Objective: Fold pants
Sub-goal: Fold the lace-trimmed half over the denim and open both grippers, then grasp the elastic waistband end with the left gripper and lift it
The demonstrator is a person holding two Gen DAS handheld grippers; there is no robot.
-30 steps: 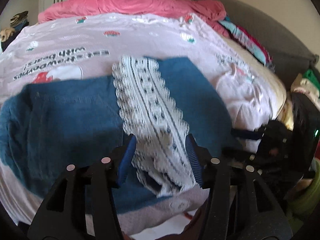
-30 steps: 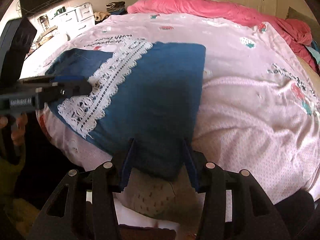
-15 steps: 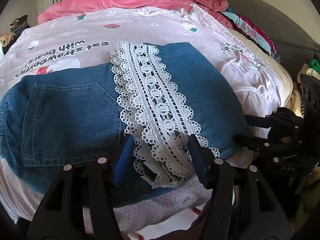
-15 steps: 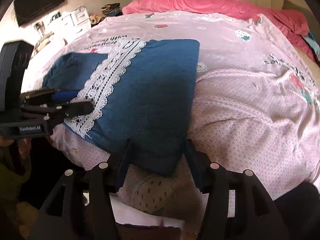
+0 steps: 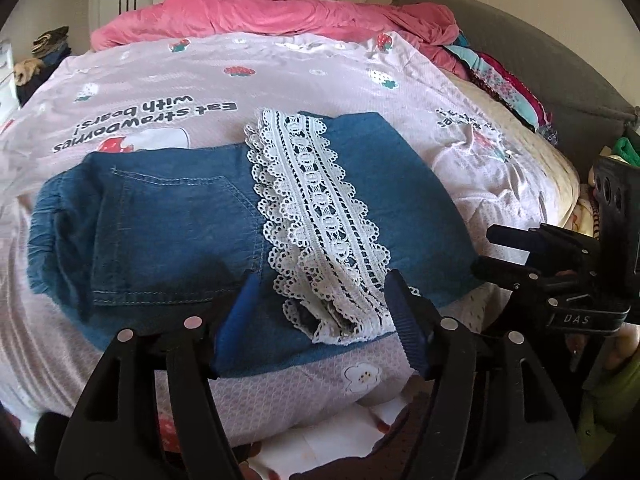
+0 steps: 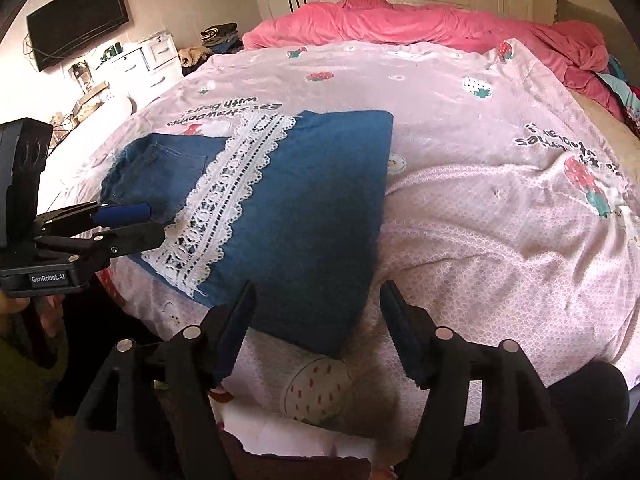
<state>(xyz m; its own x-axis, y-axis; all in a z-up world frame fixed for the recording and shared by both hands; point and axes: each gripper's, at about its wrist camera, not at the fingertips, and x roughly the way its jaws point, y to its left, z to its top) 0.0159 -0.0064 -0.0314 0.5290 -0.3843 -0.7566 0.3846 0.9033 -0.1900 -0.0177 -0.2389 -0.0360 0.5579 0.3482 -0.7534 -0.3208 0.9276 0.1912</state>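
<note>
1. Both your grippers have drawn back from the pants point(image 5: 224, 216) since a second ago, when each straddled the near edge.
2. Your left gripper point(image 5: 320, 312) is spread wide, grasping nothing.
3. Your right gripper point(image 6: 316, 320) is likewise spread and empty.
4. Your pants lie folded on the pink bedspread point(image 6: 500, 208), lace trim point(image 5: 316, 208) uppermost, near the bed's edge.
</note>
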